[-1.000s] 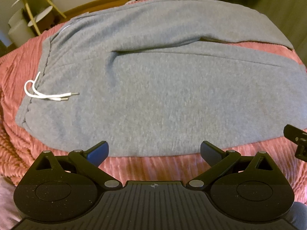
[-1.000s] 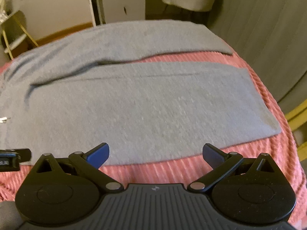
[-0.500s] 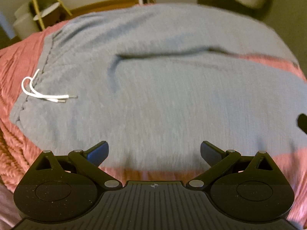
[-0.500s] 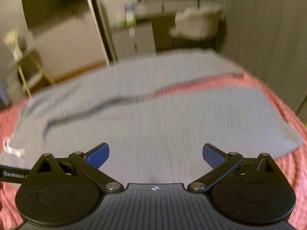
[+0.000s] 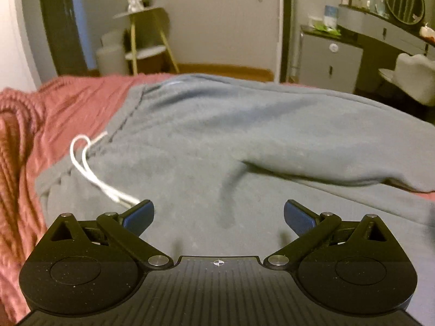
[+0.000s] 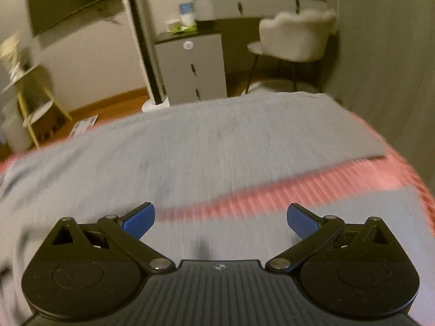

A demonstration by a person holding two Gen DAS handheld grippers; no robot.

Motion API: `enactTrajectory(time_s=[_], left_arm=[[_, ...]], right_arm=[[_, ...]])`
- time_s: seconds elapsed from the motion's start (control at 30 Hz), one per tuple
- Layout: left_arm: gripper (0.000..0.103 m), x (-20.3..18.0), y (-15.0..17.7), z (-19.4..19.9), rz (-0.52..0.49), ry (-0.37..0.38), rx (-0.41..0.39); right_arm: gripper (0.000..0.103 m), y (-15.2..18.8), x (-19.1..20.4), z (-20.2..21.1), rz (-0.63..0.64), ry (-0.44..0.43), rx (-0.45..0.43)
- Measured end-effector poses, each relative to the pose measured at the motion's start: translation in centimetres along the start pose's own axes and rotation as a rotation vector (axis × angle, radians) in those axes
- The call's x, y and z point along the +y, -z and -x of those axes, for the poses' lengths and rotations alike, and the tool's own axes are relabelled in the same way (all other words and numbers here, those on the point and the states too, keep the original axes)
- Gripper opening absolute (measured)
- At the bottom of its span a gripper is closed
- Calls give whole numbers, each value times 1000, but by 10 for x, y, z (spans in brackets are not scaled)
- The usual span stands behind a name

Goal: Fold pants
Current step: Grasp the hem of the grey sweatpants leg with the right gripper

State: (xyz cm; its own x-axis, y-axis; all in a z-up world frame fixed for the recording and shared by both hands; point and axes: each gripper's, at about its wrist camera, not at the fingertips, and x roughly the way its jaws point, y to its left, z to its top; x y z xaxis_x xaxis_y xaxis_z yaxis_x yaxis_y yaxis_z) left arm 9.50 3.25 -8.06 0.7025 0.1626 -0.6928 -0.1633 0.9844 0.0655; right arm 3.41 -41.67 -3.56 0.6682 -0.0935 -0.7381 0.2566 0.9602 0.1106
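Grey fleece everywhere: the pants (image 5: 244, 141) lie spread flat on a bed, soft and slightly fuzzy, waistband toward the left with a white drawstring (image 5: 89, 168) looping off it onto the cloth. Under them, a pink ribbed blanket (image 5: 32, 125), chunky cords running in rows. One leg lies over toward the far side, a long crease between the two, and in the right wrist view a strip of pink shows in the gap between the legs (that view is smeared with motion blur).

Left gripper (image 5: 218, 213) now: jaws spread wide, blue pads well apart, nothing between them, hanging low over the seat of the pants, the drawstring's ends just beside the left pad. Right gripper (image 6: 220, 216): jaws equally wide and empty, above the near leg.

Beyond the bed, a wooden floor, a gold-legged shelf stand (image 5: 146, 38), a grey cabinet (image 6: 190, 68), a pale fluffy chair (image 6: 293, 38) at a dressing desk, dull walls.
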Motion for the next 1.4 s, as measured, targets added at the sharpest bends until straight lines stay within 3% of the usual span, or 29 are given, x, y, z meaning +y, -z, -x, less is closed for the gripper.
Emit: enactTrajectory(time_s=[0.07,0.17,0.27,0.43,0.53,0.57,0.6,0.63,0.67,0.73,0.77,0.83,0.93,1.03,1.13,1.2,1.3,1.33,1.4], left_arm=[[103,4,-1,-13,13,-20,-7],[103,16,-2,-23,72,-58,-39],[103,26,1,-30,134,-54,-67],[103,34,7,-53,205,-33,-6],[103,31,12,-66,208,-29,40],[103,29,14,-67,194,-38,33],[103,26,15,-66,176,-50,18],[103,24,16,-65,165,-58,10],[103,23,16,-65,159,-65,6],[103,22,17,-62,158,-72,0],[103,22,18,-60,162,-73,0],[103,23,18,-56,181,-69,5],[103,25,19,-43,206,-60,-25],[103,25,20,-29,211,-25,-67],[103,25,20,-23,213,18,-59],[103,25,17,-19,195,37,-49],[103,28,1,-15,221,117,-41],[103,30,-6,-16,241,155,-35],[103,30,-26,-23,286,202,-11]], right_arm=[[103,-43,6,-54,-20,45,57],[103,-96,11,-119,-109,125,50],[103,-138,16,-175,-242,142,53],[103,-166,23,-252,-362,221,89],[102,-155,29,-279,-333,281,166],[97,-151,33,-282,-290,301,176],[93,-148,40,-280,-243,312,158],[81,-144,44,-276,-199,307,135],[51,-143,45,-268,-189,272,112],[9,-135,32,-245,-248,125,78],[5,-128,24,-234,-293,81,68],[2,-101,8,-193,-359,-27,5],[2,-44,1,-133,-411,-92,-23],[2,43,6,-68,-355,-68,-51],[0,108,1,-39,-466,-81,-19],[0,107,2,-34,-438,-88,-16],[4,84,0,-16,-380,-65,-162],[8,81,-1,-10,-377,-13,-227],[14,67,-2,-19,-360,57,-239]])
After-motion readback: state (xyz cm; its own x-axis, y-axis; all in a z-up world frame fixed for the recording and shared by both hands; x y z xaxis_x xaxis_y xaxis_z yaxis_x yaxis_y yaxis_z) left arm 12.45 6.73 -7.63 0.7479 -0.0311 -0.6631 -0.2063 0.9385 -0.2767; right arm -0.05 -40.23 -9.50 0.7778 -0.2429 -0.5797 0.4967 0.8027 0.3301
